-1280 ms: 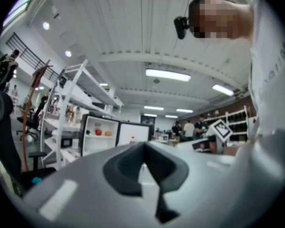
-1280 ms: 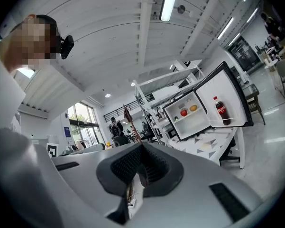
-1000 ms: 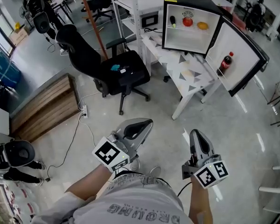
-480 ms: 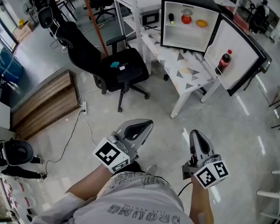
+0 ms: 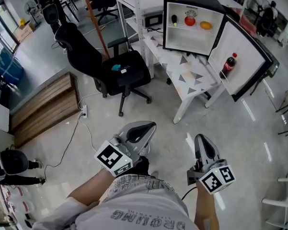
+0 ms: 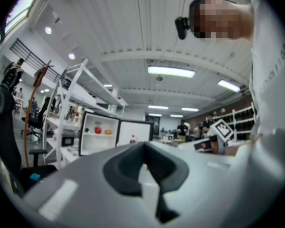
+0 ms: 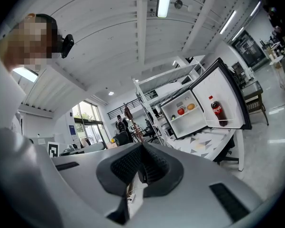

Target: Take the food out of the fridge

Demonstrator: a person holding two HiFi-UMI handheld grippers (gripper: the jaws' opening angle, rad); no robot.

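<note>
An open mini fridge (image 5: 191,25) stands on a white table far ahead. On its shelf lie a dark item (image 5: 174,19), a red fruit (image 5: 190,20) and an orange fruit (image 5: 206,25). A cola bottle (image 5: 227,65) sits in the door. My left gripper (image 5: 140,131) and right gripper (image 5: 204,147) hover over the floor, well short of the table, both shut and empty. The left gripper view has the fridge (image 6: 102,132) small beyond the closed jaws. In the right gripper view the red fruit (image 7: 180,111), orange fruit (image 7: 190,106) and bottle (image 7: 217,110) show.
A black office chair (image 5: 120,71) stands left of the white table (image 5: 189,75) with triangle marks. A wooden platform (image 5: 43,109) and a power strip with a cable (image 5: 84,113) lie on the floor at left. White shelving (image 5: 139,8) rises behind the table.
The whole room has slid a little across the head view as the person walks toward the fridge. Both grippers keep their place in view and stay shut.
</note>
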